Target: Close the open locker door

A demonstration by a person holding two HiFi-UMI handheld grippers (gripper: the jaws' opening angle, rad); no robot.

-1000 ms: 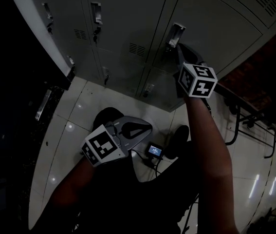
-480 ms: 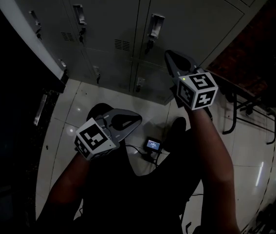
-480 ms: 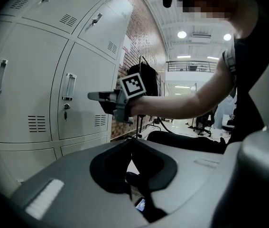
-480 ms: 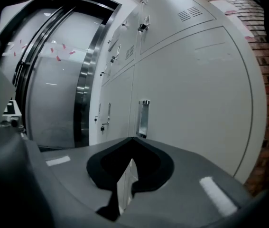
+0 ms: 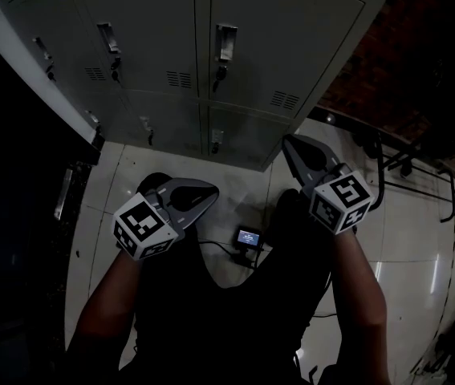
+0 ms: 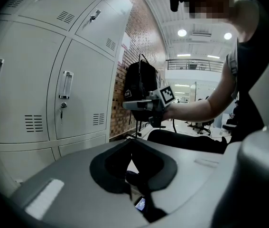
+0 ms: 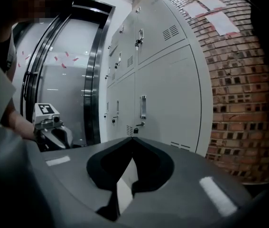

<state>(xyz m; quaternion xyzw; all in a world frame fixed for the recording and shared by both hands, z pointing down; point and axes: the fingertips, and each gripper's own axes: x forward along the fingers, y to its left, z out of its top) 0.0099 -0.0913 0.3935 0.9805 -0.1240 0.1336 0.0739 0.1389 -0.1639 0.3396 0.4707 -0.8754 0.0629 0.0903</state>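
The grey lockers (image 5: pixel 211 62) stand in front of me and every door in sight lies flush; the nearest one has a metal handle (image 5: pixel 225 42). In the head view my right gripper (image 5: pixel 288 141) hangs below the lockers, apart from them, shut on nothing. My left gripper (image 5: pixel 211 191) is held low over the floor, also shut and empty. The right gripper view faces a closed door with its handle (image 7: pixel 143 107), past its own meeting jaws (image 7: pixel 133 139). In the left gripper view the jaws (image 6: pixel 130 140) meet, and the right gripper (image 6: pixel 146 104) shows beyond them.
A small device with a lit screen (image 5: pixel 249 237) and its cable lie on the white tiled floor between my feet. A brick wall (image 7: pixel 238 80) flanks the lockers on the right, with a metal chair frame (image 5: pixel 383 187) and a black backpack (image 6: pixel 141 80) near it.
My right gripper has drawn back and down from the locker door's handle to waist height. The left gripper drifted slightly left. The lockers have slid up in the view.
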